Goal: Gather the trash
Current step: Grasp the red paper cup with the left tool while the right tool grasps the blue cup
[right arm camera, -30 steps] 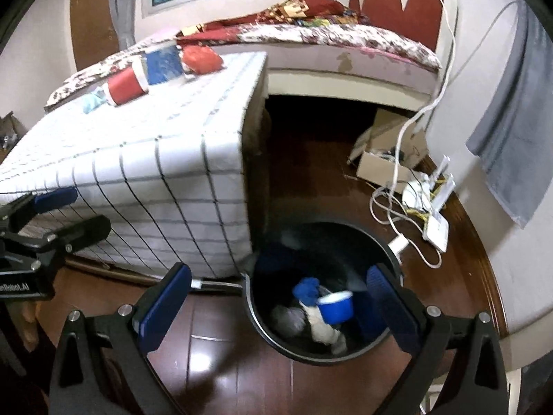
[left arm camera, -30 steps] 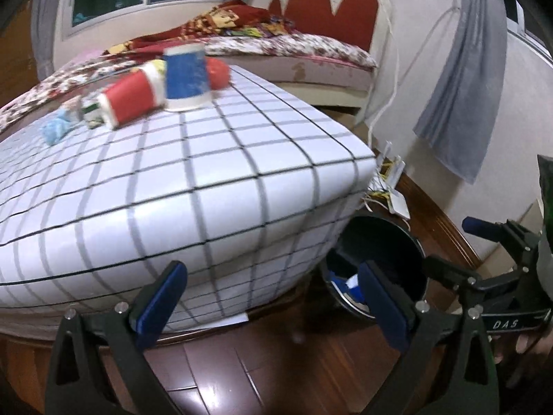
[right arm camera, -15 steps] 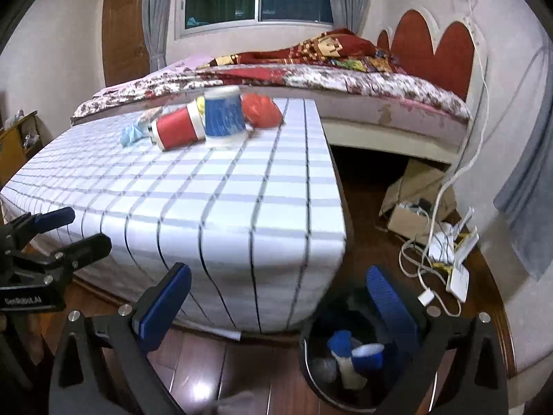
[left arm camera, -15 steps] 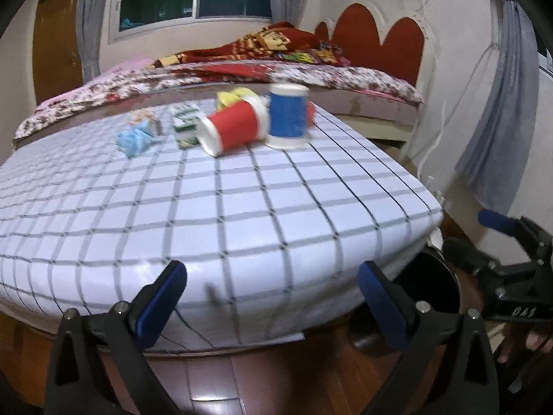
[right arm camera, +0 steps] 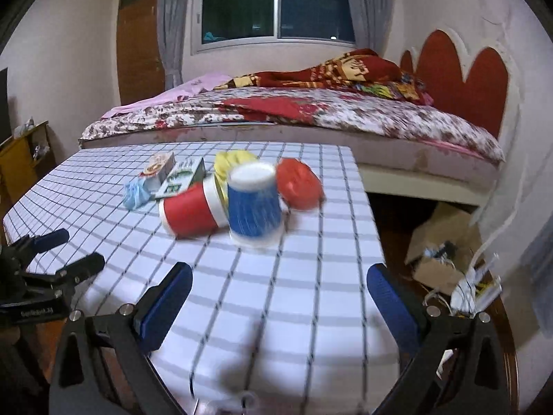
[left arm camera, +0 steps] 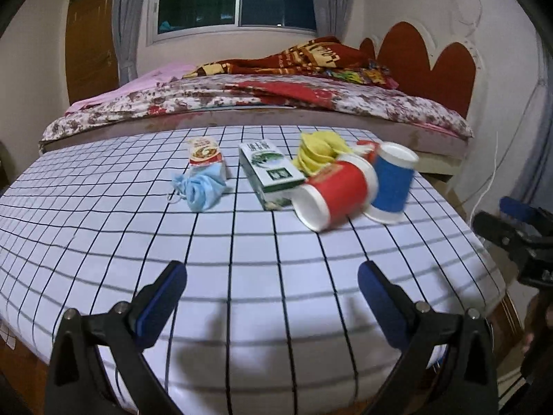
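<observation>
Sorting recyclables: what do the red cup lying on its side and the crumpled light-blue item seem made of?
Red cup lying on its side: probably coated paper, with a matte wall and white rolled rim. Crumpled light-blue item: soft pleated nonwoven fabric with a thin loop, likely a face mask.

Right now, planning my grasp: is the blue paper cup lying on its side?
No, the blue paper cup stands upside down, rim on the checked tablecloth.

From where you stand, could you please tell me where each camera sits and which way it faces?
Left wrist: on the left hand-held gripper, low at the checked table's near edge, facing the bed; both open fingers show, the right hand-held gripper at right.
Right wrist: on the right hand-held gripper, near the table's right corner, facing likewise; open fingers show, the left hand-held gripper at left.
Shared: blue cup, red cup, green carton.
</observation>
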Tool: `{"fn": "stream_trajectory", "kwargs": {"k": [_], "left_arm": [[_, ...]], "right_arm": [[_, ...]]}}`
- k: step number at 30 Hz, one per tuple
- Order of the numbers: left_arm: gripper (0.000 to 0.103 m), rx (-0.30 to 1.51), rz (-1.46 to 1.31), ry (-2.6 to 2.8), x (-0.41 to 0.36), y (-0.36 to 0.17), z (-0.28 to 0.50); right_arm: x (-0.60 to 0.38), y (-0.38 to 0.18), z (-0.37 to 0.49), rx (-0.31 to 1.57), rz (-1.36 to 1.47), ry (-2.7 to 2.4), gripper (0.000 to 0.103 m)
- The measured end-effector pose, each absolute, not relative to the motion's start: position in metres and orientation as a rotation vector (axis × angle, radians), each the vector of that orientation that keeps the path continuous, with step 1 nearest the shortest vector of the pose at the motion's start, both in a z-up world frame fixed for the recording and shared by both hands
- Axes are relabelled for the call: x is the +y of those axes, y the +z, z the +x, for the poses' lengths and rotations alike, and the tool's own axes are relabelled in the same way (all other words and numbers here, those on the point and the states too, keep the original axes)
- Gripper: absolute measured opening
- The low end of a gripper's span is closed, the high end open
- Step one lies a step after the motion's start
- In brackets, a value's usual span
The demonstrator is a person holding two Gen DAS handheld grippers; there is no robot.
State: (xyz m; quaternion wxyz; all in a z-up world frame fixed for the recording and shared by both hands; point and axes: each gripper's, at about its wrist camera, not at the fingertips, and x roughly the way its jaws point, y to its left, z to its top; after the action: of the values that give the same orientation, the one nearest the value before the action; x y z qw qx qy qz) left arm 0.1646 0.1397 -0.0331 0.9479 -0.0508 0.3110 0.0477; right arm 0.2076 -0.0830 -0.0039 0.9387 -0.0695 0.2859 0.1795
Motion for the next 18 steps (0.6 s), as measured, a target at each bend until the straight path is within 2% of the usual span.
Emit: {"fn": "stream_trajectory", "kwargs": {"k": [5, 15, 16, 18], "left_arm": [[0.099, 0.64, -0.098, 0.072, 0.141, -0.035, 0.191], [0.099, 0.661, -0.047, 0.015, 0.127, -0.036, 0.234], [0.099, 0.664, -0.044, 0.011, 0.126, -0.036, 0.238], [0.099, 0.665, -0.032, 0.004, 0.122, -0.036, 0.245]], "right_arm": [[-0.054, -0.008, 0.252, 0.604, -0.134, 0.378, 0.09], [-0.027, -0.016, 0.311, 0.642, -0.112, 0.389, 0.088], [-0.026, -0.017, 0.313, 0.648, -0.112, 0.394, 0.083], [-0.025, -0.02, 0.318, 0.669, -0.118, 0.407, 0.059]]}}
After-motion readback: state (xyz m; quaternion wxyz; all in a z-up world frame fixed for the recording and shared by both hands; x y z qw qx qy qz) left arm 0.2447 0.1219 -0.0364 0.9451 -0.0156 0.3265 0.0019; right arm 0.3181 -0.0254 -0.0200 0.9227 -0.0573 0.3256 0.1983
